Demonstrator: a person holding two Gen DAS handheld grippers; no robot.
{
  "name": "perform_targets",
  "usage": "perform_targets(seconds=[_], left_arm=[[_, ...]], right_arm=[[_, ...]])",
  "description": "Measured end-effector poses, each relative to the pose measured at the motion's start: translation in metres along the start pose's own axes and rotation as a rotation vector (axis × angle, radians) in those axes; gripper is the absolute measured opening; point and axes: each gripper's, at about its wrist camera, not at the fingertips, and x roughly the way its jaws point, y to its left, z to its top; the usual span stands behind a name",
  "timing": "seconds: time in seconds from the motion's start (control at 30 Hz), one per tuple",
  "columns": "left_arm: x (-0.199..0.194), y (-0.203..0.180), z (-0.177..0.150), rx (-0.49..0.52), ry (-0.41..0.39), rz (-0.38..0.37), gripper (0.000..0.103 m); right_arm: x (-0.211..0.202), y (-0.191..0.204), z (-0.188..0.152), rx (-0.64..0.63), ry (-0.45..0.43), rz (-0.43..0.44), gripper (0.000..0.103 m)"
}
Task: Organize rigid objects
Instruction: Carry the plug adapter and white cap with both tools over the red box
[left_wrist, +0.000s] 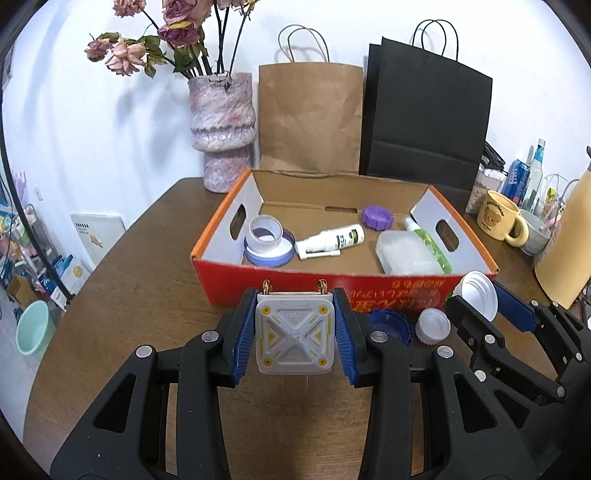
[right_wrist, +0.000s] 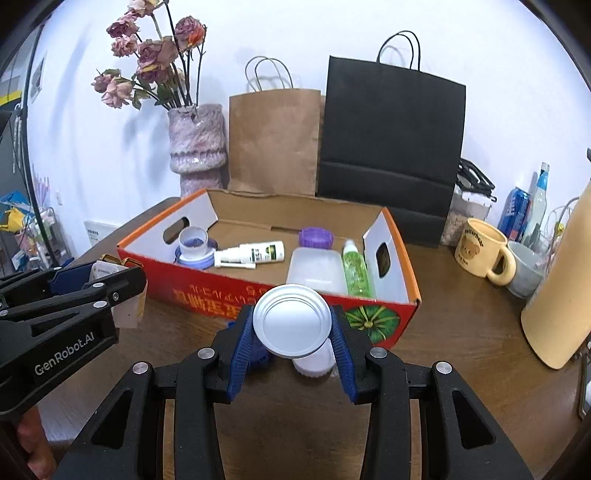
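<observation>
My left gripper (left_wrist: 294, 334) is shut on a white square power adapter (left_wrist: 294, 338) with yellow marks, held above the table in front of the red cardboard box (left_wrist: 332, 286). My right gripper (right_wrist: 291, 332) is shut on a white round lid (right_wrist: 291, 320), also in front of the box (right_wrist: 221, 291); it shows in the left wrist view (left_wrist: 476, 301) too. A white jar (left_wrist: 433, 325) and a dark blue lid (left_wrist: 389, 325) lie on the table under the right gripper. Inside the box lie a tape roll (left_wrist: 265, 232), a spray bottle (left_wrist: 332, 240), a purple lid (left_wrist: 376, 217), a clear container (left_wrist: 406, 254) and a green bottle (left_wrist: 430, 243).
A pink vase (left_wrist: 221, 129) with dried roses, a brown paper bag (left_wrist: 310, 118) and a black bag (left_wrist: 424, 114) stand behind the box. A yellow bear mug (left_wrist: 500, 218), bottles and a tall beige container (left_wrist: 565, 243) crowd the right side of the brown table (left_wrist: 129, 295).
</observation>
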Motion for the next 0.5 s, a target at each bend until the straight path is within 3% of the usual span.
perform_targets(seconds=[0.5], left_arm=[[0.006,-0.007,0.027,-0.012,-0.061,-0.006,0.035]], right_arm=[[0.012,-0.003,0.02,0.004,-0.048,-0.002,0.045]])
